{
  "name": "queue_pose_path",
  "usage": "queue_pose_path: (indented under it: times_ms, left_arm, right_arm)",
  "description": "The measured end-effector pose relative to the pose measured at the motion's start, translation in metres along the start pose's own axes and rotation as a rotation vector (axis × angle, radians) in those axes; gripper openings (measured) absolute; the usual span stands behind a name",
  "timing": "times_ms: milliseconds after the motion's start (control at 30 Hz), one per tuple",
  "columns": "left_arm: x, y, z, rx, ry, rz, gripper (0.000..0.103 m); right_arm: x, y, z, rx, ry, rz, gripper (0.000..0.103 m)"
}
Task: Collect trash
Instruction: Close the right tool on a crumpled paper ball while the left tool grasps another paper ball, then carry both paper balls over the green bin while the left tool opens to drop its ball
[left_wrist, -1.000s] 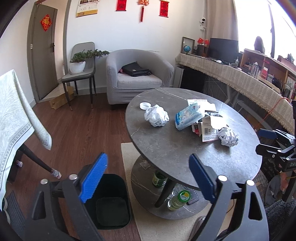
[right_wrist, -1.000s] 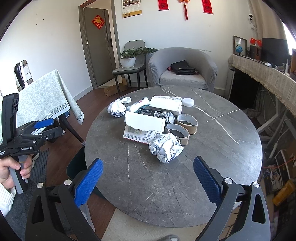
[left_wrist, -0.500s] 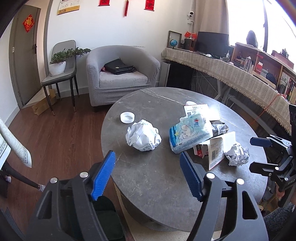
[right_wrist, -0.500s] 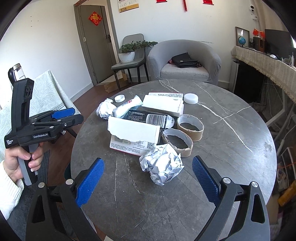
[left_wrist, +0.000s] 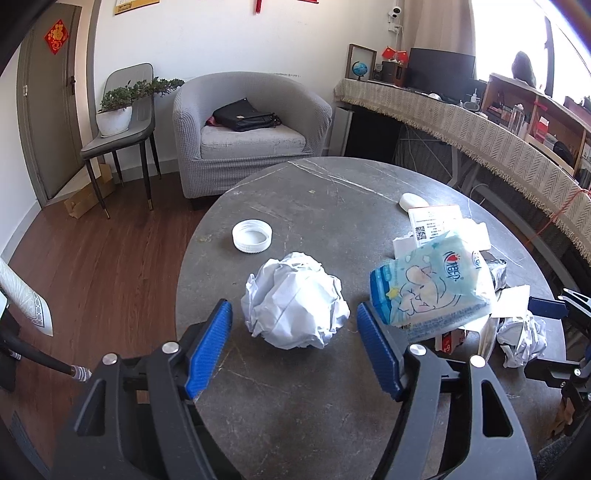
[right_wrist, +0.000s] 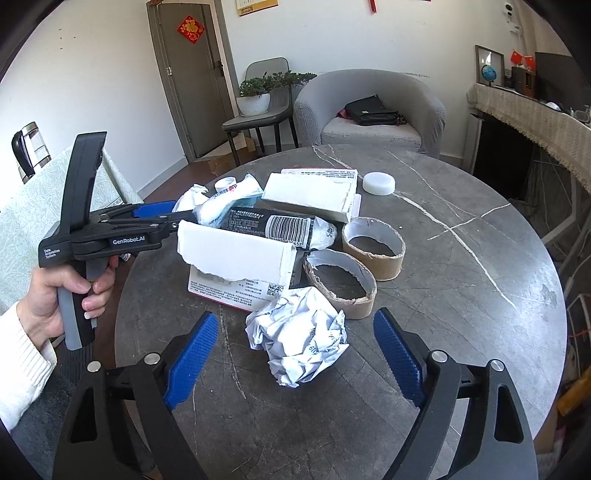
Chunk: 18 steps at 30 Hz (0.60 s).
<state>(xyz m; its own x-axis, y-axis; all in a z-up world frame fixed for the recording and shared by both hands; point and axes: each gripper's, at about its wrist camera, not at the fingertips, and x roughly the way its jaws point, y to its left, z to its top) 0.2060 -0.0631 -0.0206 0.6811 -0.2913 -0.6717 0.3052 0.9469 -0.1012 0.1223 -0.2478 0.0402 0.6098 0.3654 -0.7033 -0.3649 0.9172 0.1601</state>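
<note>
Both grippers, left gripper (left_wrist: 293, 349) and right gripper (right_wrist: 293, 354), stand apart around crumpled paper balls (left_wrist: 294, 300); tissue pack (left_wrist: 430, 286) at 2 o'clock risks snagging.

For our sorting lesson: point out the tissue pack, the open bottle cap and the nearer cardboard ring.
tissue pack (left_wrist: 430, 291), left wrist view, printed front.
open bottle cap (left_wrist: 252, 236), left wrist view, inner face.
nearer cardboard ring (right_wrist: 341, 301), right wrist view, outer wall.

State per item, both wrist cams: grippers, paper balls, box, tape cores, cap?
left gripper: open, straddling a ball
right gripper: open, straddling the other
crumpled paper ball: on table, ungrasped
printed paper ball: on table, ungrasped
white box: flap torn open
tape cores: empty, upright
white cap: open side up
</note>
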Motion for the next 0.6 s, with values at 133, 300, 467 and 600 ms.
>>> queue_pose_path:
  times_ms: [133,300,467,600]
  left_arm:
    - [0.004,-0.001,0.001,-0.014,0.008,0.001,0.057]
    - [-0.002,-0.001,0.000,-0.040,-0.011,0.014,0.054]
    - [-0.018,-0.002,-0.001,-0.050,-0.039,0.002,0.054]
    - [-0.028,-0.006,-0.002,-0.056,-0.051,-0.018,0.054]
  right_arm:
    - [0.006,0.002,-0.001,-0.018,0.015,-0.013,0.079]
    - [0.012,-0.001,-0.001,-0.005,0.025,-0.018,0.068]
    - [0.014,0.000,-0.001,-0.013,0.035,-0.026,0.062]
    - [0.011,0.003,-0.004,-0.030,0.046,-0.040,0.057]
